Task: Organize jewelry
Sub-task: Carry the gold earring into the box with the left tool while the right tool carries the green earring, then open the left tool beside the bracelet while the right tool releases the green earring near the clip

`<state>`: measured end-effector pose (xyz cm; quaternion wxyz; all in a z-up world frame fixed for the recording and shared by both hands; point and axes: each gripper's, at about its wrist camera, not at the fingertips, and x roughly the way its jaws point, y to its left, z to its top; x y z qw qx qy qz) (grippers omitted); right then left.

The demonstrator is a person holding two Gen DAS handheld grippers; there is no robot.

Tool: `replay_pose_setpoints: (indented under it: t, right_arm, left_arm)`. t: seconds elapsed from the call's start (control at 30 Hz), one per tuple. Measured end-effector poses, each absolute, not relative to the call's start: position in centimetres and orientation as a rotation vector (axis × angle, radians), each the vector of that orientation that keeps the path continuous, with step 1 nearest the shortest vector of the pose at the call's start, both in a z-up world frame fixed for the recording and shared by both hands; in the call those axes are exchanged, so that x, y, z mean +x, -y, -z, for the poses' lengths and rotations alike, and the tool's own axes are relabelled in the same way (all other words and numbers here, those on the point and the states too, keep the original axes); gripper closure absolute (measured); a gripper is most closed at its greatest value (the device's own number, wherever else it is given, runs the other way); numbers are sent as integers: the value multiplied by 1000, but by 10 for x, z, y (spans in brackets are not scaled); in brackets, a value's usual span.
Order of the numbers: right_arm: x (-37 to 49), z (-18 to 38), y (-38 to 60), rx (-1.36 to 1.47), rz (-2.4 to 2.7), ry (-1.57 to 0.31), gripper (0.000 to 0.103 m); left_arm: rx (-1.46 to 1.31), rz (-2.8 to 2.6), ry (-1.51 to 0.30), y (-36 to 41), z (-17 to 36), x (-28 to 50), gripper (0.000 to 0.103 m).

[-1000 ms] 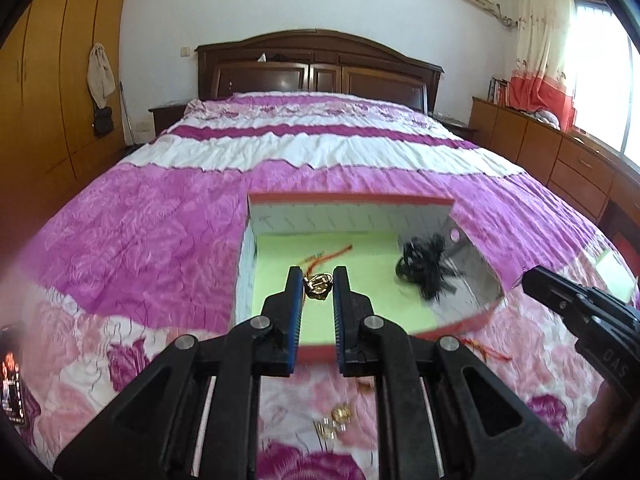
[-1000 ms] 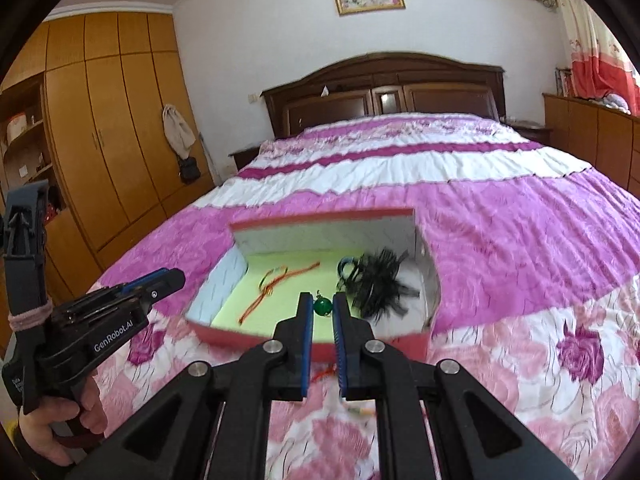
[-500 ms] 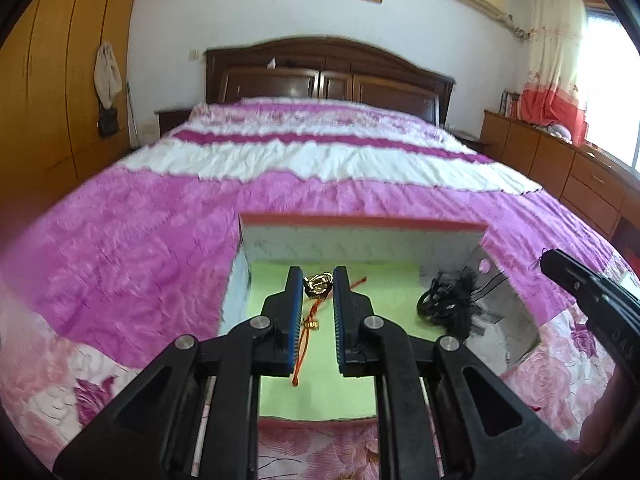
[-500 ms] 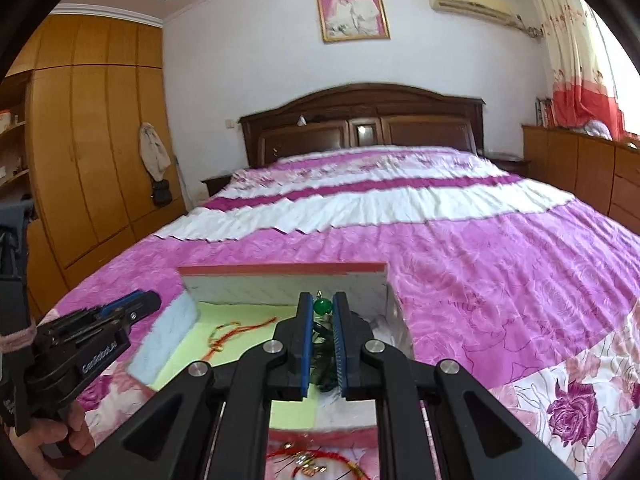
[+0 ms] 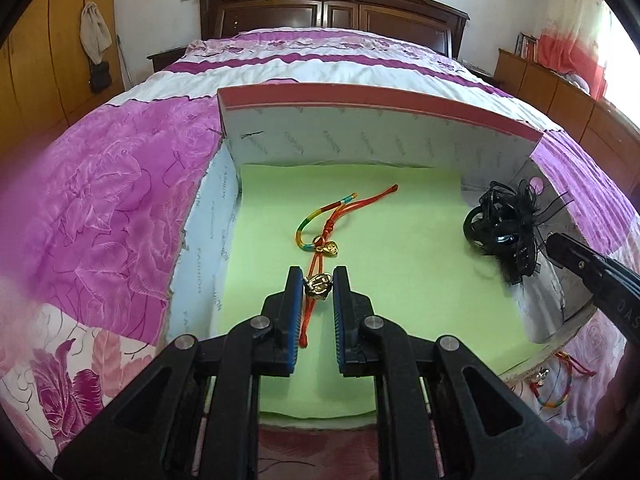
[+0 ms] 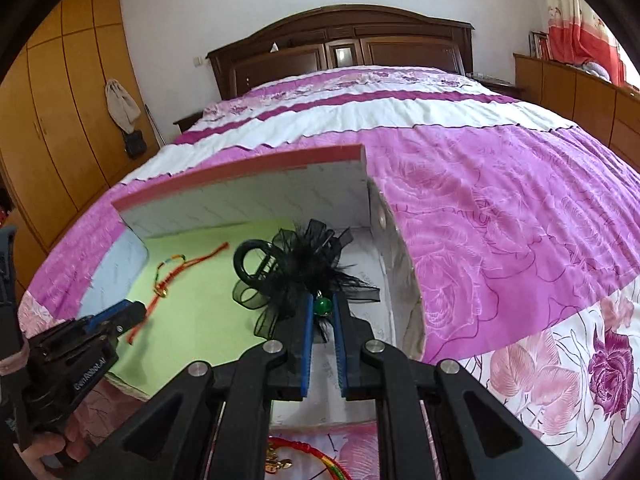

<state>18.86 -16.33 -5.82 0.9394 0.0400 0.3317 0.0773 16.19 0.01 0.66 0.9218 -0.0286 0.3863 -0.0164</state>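
Note:
An open box (image 5: 360,98) with a green floor lies on the bed. In it are a red and multicoloured cord bracelet (image 5: 320,226) with a gold charm and a black feathered hair clip (image 5: 504,228). My left gripper (image 5: 317,286) is shut on a gold ring (image 5: 318,286), low over the green floor next to the cord. My right gripper (image 6: 322,306) is shut on a green bead piece (image 6: 322,306), over the box's right side just before the hair clip (image 6: 292,268). The box also shows in the right wrist view (image 6: 248,174).
The bed has a pink and white flowered cover (image 6: 500,208). Another cord bracelet (image 5: 554,384) lies on the cover outside the box's near right corner; it also shows in the right wrist view (image 6: 308,452). Wardrobes (image 6: 52,92) stand left, low cabinets (image 5: 560,96) right.
Both grippers have moved forward and down into the box, each still holding its piece. The box now fills much more of both views.

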Motion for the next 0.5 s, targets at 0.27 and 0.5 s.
replay_pose_setpoints:
  t: [0.27, 0.5]
  right_arm:
    - [188, 58, 164, 111, -175, -677, 87]
    - [180, 50, 169, 186, -227, -655, 75]
  left_arm:
    - [-59, 46, -807, 2, -6, 162, 84]
    - [-79, 66, -789, 1, -14, 155, 74]
